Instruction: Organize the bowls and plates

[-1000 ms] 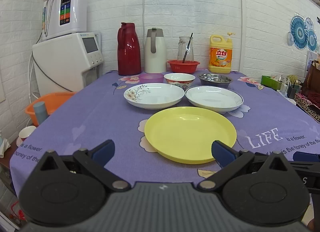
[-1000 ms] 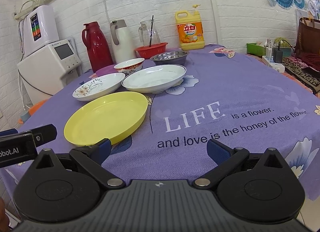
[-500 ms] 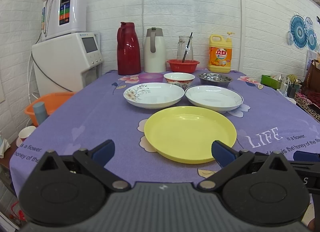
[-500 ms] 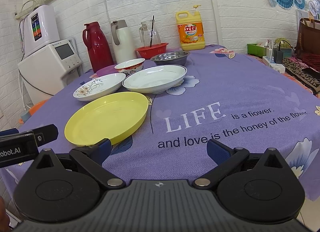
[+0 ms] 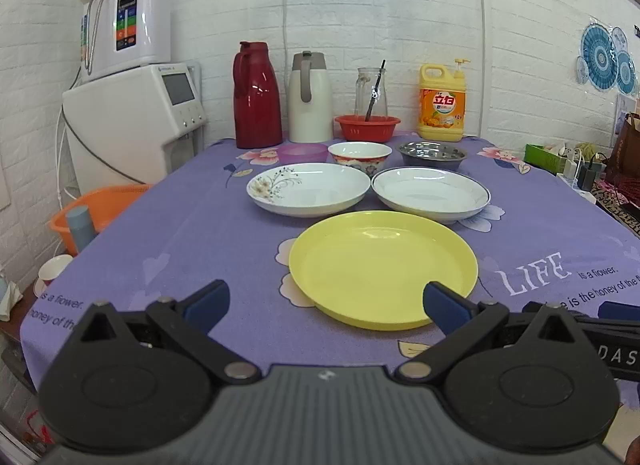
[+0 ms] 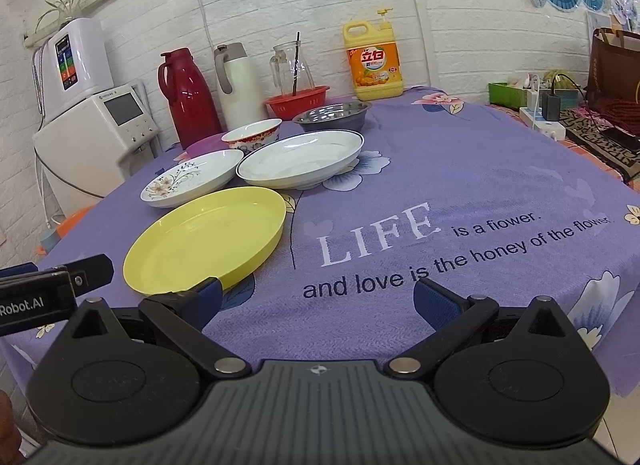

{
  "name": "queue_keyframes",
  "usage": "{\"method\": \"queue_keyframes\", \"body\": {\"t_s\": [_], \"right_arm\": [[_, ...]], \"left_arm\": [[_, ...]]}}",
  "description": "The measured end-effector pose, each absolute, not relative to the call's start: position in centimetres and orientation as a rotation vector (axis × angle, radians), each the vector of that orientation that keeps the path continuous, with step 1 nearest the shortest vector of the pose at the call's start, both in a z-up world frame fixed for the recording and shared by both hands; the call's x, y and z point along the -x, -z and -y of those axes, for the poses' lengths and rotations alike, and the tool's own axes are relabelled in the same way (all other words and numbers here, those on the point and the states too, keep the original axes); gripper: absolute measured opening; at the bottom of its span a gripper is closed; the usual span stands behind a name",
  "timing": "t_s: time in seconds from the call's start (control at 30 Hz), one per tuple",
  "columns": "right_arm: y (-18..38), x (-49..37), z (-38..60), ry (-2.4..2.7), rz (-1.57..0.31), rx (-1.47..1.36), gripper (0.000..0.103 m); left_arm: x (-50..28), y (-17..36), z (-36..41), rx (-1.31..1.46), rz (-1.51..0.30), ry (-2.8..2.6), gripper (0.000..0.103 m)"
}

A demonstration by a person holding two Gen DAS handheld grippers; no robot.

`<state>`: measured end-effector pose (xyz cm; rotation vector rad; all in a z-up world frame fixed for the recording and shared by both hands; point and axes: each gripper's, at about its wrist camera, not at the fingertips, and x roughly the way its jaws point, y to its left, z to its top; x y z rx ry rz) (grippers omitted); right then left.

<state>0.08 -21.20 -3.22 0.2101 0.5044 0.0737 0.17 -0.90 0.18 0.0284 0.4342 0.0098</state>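
A yellow plate (image 5: pixel 382 265) (image 6: pixel 206 239) lies nearest on the purple tablecloth. Behind it sit a flowered white plate (image 5: pixel 308 188) (image 6: pixel 192 181) and a blue-rimmed white plate (image 5: pixel 430 193) (image 6: pixel 300 163). Further back stand a small purple bowl (image 5: pixel 303 153), a red-patterned bowl (image 5: pixel 359 153) (image 6: pixel 252 135) and a steel bowl (image 5: pixel 432 155) (image 6: pixel 332 115). My left gripper (image 5: pixel 326 301) hovers open just short of the yellow plate's near rim. My right gripper (image 6: pixel 318 299) is open over the cloth, to the right of that plate. Both hold nothing.
Along the back wall stand a red thermos (image 5: pixel 257 97), a white thermos (image 5: pixel 310 99), a red basket (image 5: pixel 367 127) with a glass jug, and a yellow detergent bottle (image 5: pixel 442 105). A white appliance (image 5: pixel 132 125) and an orange basin (image 5: pixel 100 205) are left of the table.
Almost nothing differs; the right wrist view has shifted very slightly. Both grippers stay open and the dishes have not moved.
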Motion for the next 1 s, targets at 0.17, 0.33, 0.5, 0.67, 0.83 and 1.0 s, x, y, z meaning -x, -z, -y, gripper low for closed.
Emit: {"method": "queue_keyframes", "body": {"t_s": [0.17,0.33,0.5,0.67,0.83,1.0], "right_arm": [[3.4,-0.2,22.1,-0.057,-0.495,-0.219,0.103],[3.6,-1.0,22.8,-0.054,-0.5,-0.244,0.103],[3.2,-2.4,22.3,-0.074,-0.512,-0.231,0.103],[2.8,-5.1,20.9,-0.12,-0.546,-0.192,0.103],[3.4,-8.5,19.3,-0.141,-0.594,-0.133,0.103],[3.7,-11.2,17.8,-0.162,-0.63,-0.054,0.103]], "left_arm": [[-1.2,-0.1,0.7,-0.034,-0.44,-0.025,0.103],[-2.6,0.5,0.4,-0.036,-0.476,-0.033,0.103],[-4.7,0.6,0.4,-0.044,-0.519,-0.028,0.103],[-7.3,0.4,-0.6,-0.027,-0.578,0.001,0.103],[-10.4,0.9,-3.1,0.049,-0.65,-0.013,0.103],[-13.6,2.3,-4.3,0.093,-0.741,0.027,0.103]]}}
